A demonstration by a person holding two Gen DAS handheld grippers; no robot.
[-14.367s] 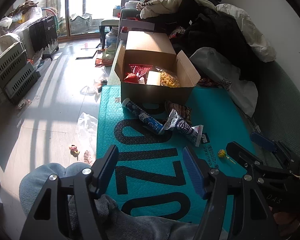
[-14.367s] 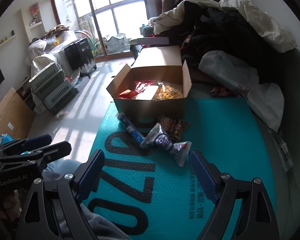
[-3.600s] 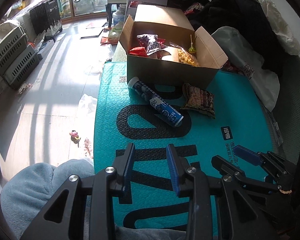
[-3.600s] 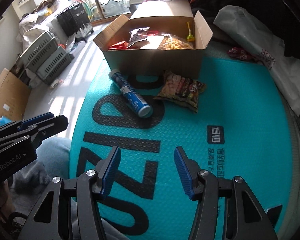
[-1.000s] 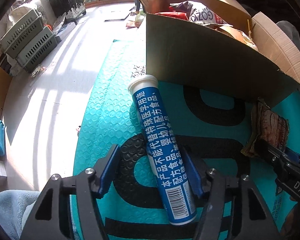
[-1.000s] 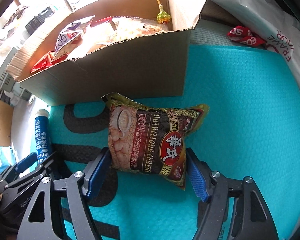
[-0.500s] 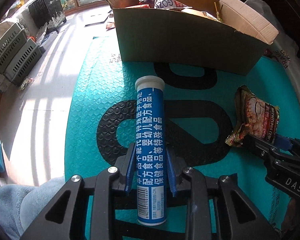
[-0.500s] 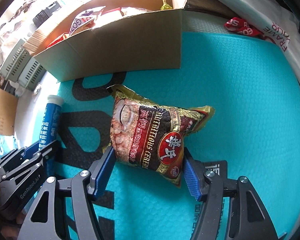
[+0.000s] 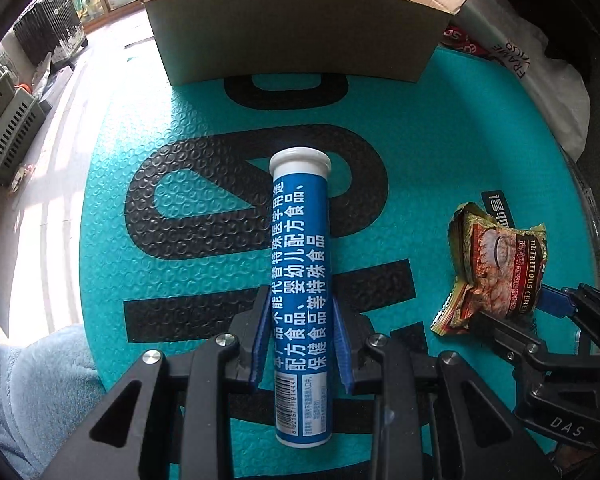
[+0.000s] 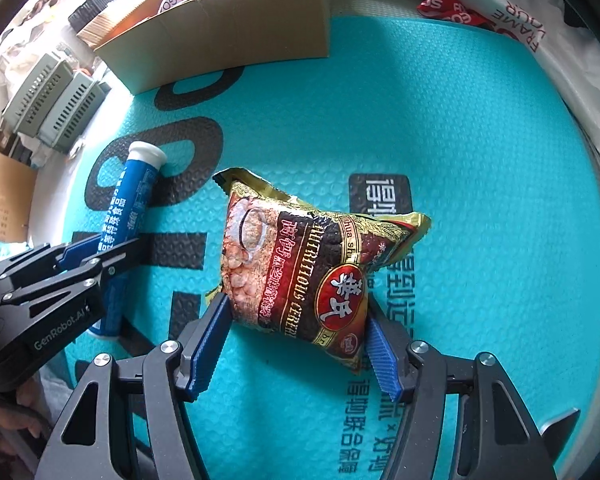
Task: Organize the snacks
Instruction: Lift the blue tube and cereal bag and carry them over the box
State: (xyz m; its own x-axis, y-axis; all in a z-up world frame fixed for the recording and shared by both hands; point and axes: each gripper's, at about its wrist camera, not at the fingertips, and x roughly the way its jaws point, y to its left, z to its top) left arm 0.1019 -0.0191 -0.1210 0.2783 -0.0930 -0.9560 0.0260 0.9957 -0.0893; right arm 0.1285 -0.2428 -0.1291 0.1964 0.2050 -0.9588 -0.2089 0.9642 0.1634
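Note:
A blue tube (image 9: 300, 272) with a white cap and white Chinese print lies lengthwise between my left gripper's (image 9: 299, 320) blue pads, which are shut on its lower half. In the right wrist view the same tube (image 10: 128, 216) sticks out of the left gripper (image 10: 96, 252) above the teal mat (image 10: 460, 160). My right gripper (image 10: 296, 320) is shut on a red, brown and gold cereal packet (image 10: 300, 264), with a pad pressed on each side of its near end. The packet (image 9: 500, 272) shows at the right of the left wrist view. The open cardboard box (image 9: 296, 36) of snacks stands beyond both.
A white printed bag (image 9: 540, 80) and a red wrapper (image 10: 452, 10) lie right of the box, off the mat. Grey crates (image 10: 56, 96) stand on the floor at the left. A pale blue sleeve or trouser leg (image 9: 32, 392) is at the mat's near left edge.
The left jaws closed onto the blue tube and the right jaws narrowed onto the cereal packet. Both grippers then drew back from the box, each with its item.

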